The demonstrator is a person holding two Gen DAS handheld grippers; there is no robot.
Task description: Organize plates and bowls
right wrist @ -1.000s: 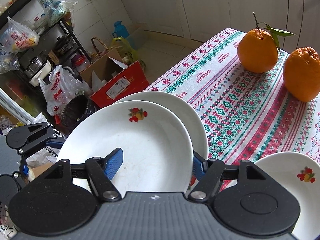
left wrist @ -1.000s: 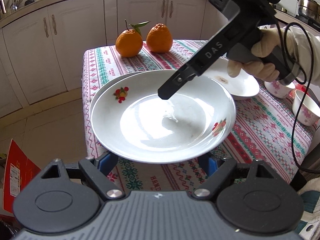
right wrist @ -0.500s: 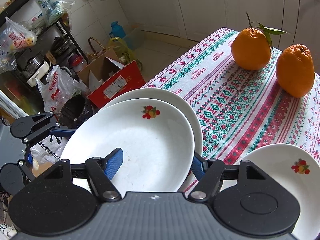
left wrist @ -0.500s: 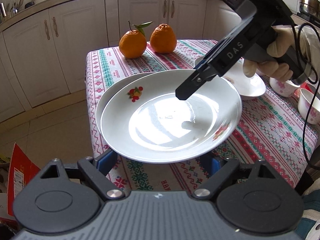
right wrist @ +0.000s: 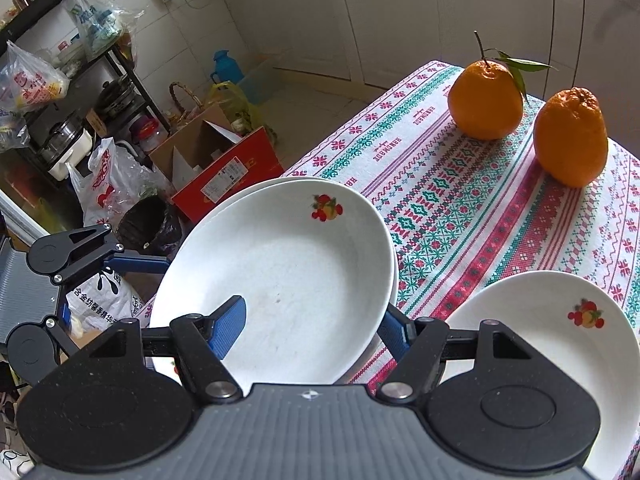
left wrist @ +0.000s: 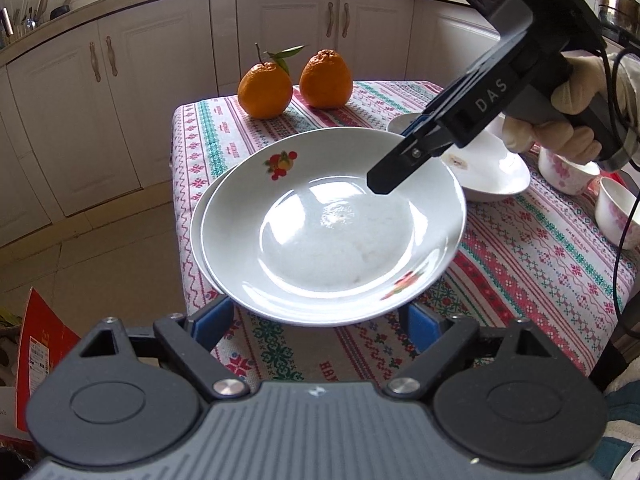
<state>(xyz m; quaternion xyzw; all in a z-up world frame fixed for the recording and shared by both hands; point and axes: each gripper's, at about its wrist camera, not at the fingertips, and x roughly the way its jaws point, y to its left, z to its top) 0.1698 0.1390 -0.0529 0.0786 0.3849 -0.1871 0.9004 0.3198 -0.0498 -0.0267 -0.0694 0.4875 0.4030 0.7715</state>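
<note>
A white deep plate with fruit prints (left wrist: 332, 236) sits stacked on a second white plate (left wrist: 197, 224) at the table's near left corner; the top plate also shows in the right wrist view (right wrist: 288, 288). My left gripper (left wrist: 316, 320) is open, its blue pads under the plate's near rim. My right gripper (right wrist: 312, 326) is open astride the top plate's rim, one pad (right wrist: 228, 326) over its inside, the other outside. A third plate (right wrist: 552, 340) lies to the right.
Two oranges (left wrist: 266, 90) (left wrist: 326, 80) stand at the table's far edge. Small floral bowls (left wrist: 618, 212) sit at the right. A red box (right wrist: 224, 176) and bags lie on the floor beside the table. Cabinets stand behind.
The top plate has shifted left and now sits nearly centred on the lower plate. Both grippers have stayed open beside it; the right one has moved slightly back.
</note>
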